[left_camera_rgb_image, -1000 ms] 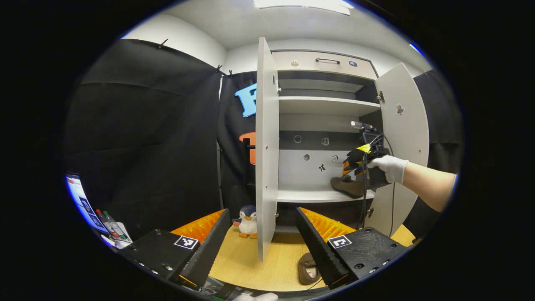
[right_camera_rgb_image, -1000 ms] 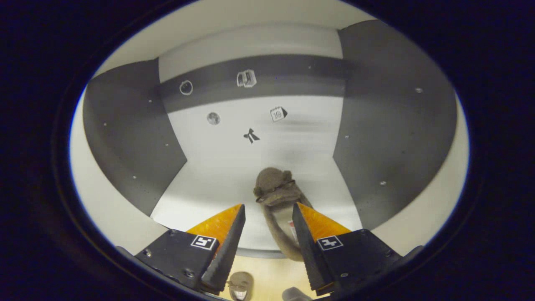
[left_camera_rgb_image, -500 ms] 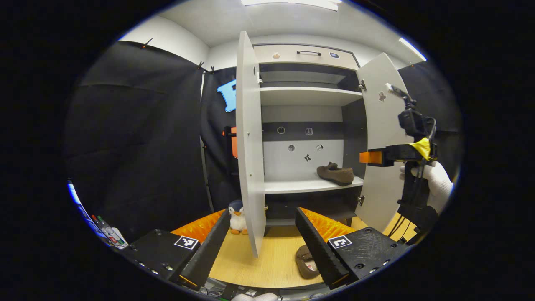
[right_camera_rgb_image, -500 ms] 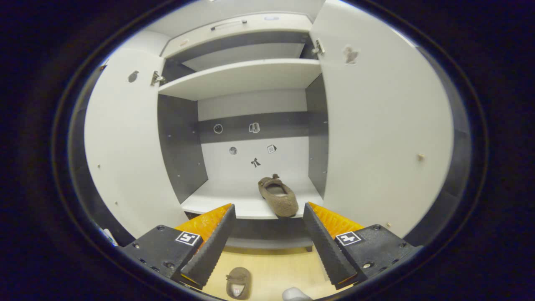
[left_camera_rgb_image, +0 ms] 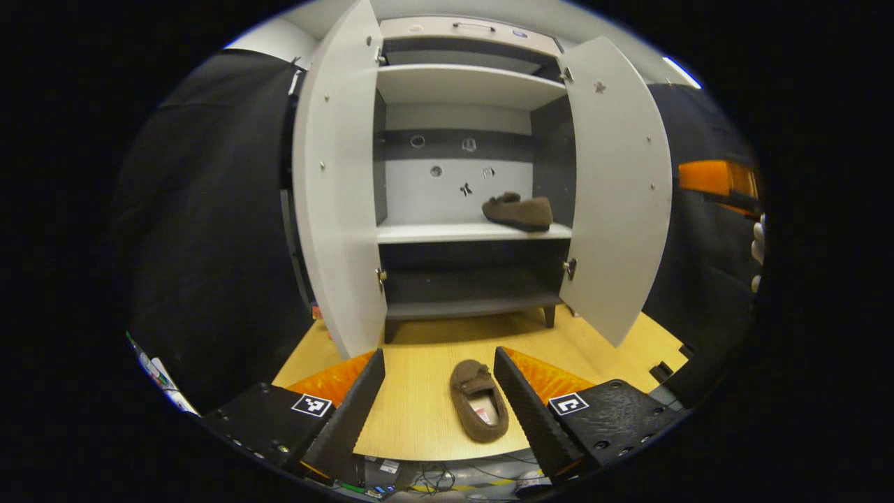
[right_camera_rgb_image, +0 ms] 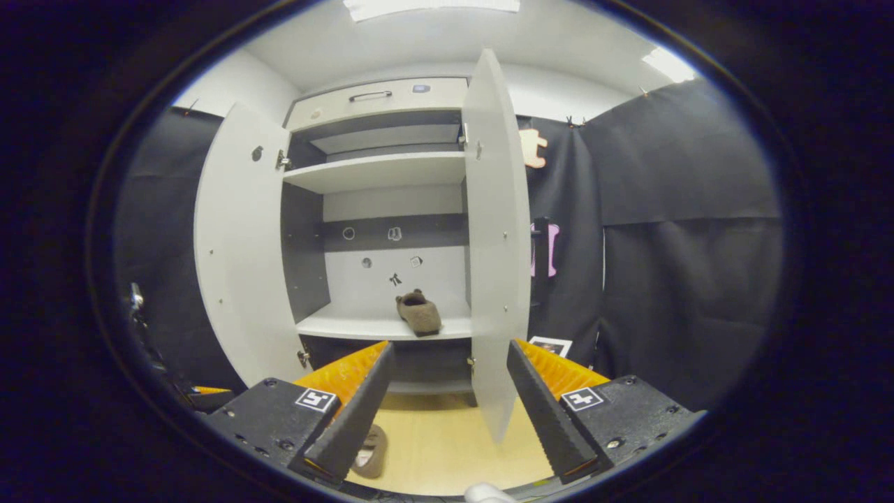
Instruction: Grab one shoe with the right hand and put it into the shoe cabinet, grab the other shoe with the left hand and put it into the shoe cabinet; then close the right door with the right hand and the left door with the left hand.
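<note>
brown shoe [left_camera_rgb_image: 478, 409], white-grey cabinet [left_camera_rgb_image: 335, 175], orange-black fingers [left_camera_rgb_image: 538, 412]

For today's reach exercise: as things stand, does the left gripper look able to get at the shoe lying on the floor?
Probably yes: the left gripper is open, the floor shoe lies between its fingers' line, nothing between.

Two brown shoes: shoe on shelf [left_camera_rgb_image: 517, 212] at 12 o'clock, shoe on floor [left_camera_rgb_image: 479, 409] at 6 o'clock. One shoe cabinet [left_camera_rgb_image: 466, 84], two open doors: left door [left_camera_rgb_image: 339, 175], right door [left_camera_rgb_image: 614, 181]. Five small stickers on its back panel.
</note>
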### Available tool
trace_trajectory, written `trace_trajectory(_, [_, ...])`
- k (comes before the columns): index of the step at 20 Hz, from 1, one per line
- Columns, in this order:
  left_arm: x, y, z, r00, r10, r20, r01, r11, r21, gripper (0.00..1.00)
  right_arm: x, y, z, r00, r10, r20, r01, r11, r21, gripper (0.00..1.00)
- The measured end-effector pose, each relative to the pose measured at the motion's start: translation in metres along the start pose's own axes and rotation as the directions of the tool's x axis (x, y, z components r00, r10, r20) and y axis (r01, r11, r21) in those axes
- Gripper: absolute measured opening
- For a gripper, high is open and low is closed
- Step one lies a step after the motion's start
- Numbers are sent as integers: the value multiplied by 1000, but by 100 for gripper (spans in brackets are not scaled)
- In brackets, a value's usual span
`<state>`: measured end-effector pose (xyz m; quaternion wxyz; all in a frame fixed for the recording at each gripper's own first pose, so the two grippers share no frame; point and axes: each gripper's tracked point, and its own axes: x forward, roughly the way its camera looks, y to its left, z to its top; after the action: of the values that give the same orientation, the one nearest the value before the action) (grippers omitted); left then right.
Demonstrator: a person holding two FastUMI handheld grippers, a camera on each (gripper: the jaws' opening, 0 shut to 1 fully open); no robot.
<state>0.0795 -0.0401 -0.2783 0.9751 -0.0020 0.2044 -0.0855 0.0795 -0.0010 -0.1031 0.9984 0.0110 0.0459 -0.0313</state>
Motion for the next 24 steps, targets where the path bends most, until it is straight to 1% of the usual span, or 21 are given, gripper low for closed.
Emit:
trace_trajectory(2, [22,-19,-38,995,-38,-94,35,999,-32,97,1,-11,-9,1000,-9,-25,9,1000,4,100])
trace_trajectory(4, [43,-23,-76,982,-38,-186,27,998,-62,97,4,-24,-19,998,-33,-53,34,999,3,100])
trace_trajectory(6, [71,-24,-102,970,-43,-239,25,997,-78,97,5,-32,-31,995,-50,-89,51,999,11,100])
trace_trajectory(9, [113,-15,-130,958,-19,-285,5,999,-49,97,8,-43,-46,988,-71,-139,72,997,0,100])
trace_trajectory(12, [141,-13,-165,925,-15,-379,-5,999,-54,98,14,-48,-55,981,-86,-175,85,996,-17,100])
trace_trajectory(14, [157,-6,-180,916,-9,-402,-11,999,-48,97,20,-52,-58,978,-95,-185,93,995,-21,100])
trace_trajectory(16, [174,0,-185,917,0,-400,-14,999,-31,96,26,-54,-62,976,-100,-196,98,995,-21,100])
trace_trajectory(19, [195,3,-192,914,9,-406,-24,999,-31,94,35,-57,-68,971,-106,-213,102,994,-27,100])
trace_trajectory(20, [199,3,-191,915,10,-404,-27,999,-38,93,37,-57,-70,970,-105,-220,100,994,-30,100])
trace_trajectory(21, [205,0,-192,914,-4,-405,-20,998,-55,88,40,-58,-72,969,-104,-226,100,994,-33,100])
trace_trajectory(22, [207,-4,-191,917,-15,-398,-14,998,-69,81,41,-59,-74,967,-104,-233,99,994,-36,100])
trace_trajectory(23, [209,-10,-190,918,-39,-395,5,996,-85,65,43,-59,-75,966,-105,-238,99,994,-37,100])
trace_trajectory(24, [210,-16,-188,919,-59,-390,23,995,-96,67,45,-59,-74,966,-103,-237,97,995,-34,100])
